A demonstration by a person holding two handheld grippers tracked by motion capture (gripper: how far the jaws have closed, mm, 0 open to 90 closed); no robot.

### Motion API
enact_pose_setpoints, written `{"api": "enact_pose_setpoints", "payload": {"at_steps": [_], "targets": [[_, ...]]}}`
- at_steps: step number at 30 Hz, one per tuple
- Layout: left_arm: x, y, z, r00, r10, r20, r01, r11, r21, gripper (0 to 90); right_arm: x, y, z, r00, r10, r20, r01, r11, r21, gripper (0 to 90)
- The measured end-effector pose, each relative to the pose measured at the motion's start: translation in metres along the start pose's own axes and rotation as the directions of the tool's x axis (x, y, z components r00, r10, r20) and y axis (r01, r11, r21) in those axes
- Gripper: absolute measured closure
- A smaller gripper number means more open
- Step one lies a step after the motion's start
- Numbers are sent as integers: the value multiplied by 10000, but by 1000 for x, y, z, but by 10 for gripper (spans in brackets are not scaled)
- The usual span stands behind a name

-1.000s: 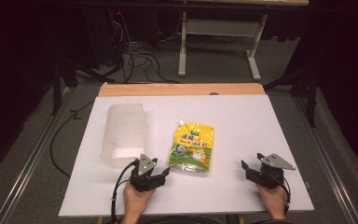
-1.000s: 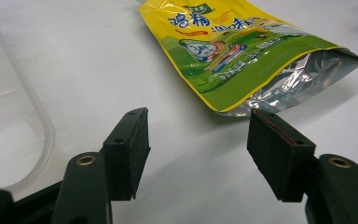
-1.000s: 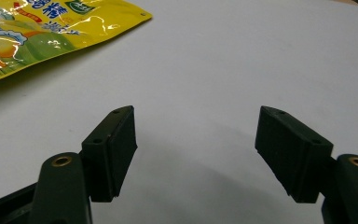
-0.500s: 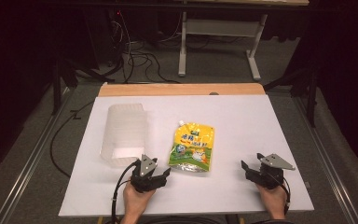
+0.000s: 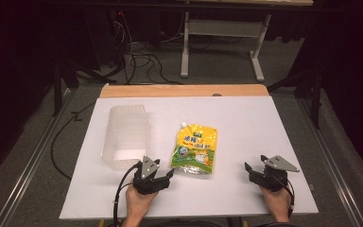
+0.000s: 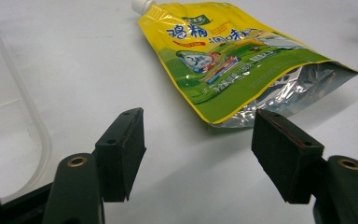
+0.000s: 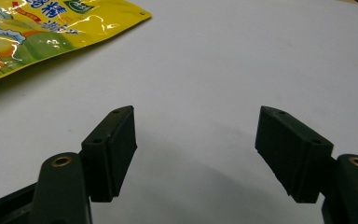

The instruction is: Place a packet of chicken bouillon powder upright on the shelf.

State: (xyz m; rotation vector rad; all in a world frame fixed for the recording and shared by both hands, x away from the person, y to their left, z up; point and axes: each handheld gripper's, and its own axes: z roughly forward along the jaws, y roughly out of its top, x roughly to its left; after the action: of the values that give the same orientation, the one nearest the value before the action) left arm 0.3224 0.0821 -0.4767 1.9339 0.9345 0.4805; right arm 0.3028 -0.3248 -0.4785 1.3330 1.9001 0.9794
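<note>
**Q:** What setting is shown?

**A:** Dark floor, cables and a metal frame are seen behind a white table (image 5: 246,127). A yellow and green spouted pouch (image 5: 196,149) is laid flat near the middle of the table, spout pointing away from the person. A clear plastic container (image 5: 125,137) is set to its left, apart from it.

**Q:** How are the grippers placed?

**A:** Both are rested near the front edge. The left gripper (image 5: 163,174) is held just beside the pouch's near left corner; its jaws have just been opening and are spread wide, with nothing between them. In the left gripper view the pouch's silver bottom seam (image 6: 289,95) is seen just ahead of the right jaw. The right gripper (image 5: 254,169) is held well to the right of the pouch, jaws also spread and empty.

**Q:** Which step is in hand?

**A:** An approach to the pouch is judged to be starting; no grasp is yet made. Next, the left jaws would need to be brought around the near edge and closed there.
</note>
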Motion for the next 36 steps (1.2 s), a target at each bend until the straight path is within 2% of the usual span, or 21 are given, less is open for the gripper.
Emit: {"api": "enact_pose_setpoints", "payload": {"at_steps": [8,16,23,27,30,36], "targets": [[-3,1,-3,9999,23,114,-23,10000,-6,332,0,0,0,10000,-41,48,41,10000,72,295],[-7,9,-4,9999,-93,49,92,9999,89,332,0,0,1,10000,-86,41,86,10000,39,295],[-9,16,-5,9998,4,186,-8,9998,198,323,0,0,1,10000,22,47,-22,10000,86,295],[-9,17,-3,9996,-146,229,142,9997,178,321,0,0,1,10000,-46,67,46,10000,67,296],[-10,20,-3,9998,15,196,-16,10000,49,315,1,0,1,9999,-112,114,112,9999,56,296],[-10,26,3,9988,-336,343,337,9994,0,316,2,1,2,9998,-192,102,191,9997,124,295]]}}
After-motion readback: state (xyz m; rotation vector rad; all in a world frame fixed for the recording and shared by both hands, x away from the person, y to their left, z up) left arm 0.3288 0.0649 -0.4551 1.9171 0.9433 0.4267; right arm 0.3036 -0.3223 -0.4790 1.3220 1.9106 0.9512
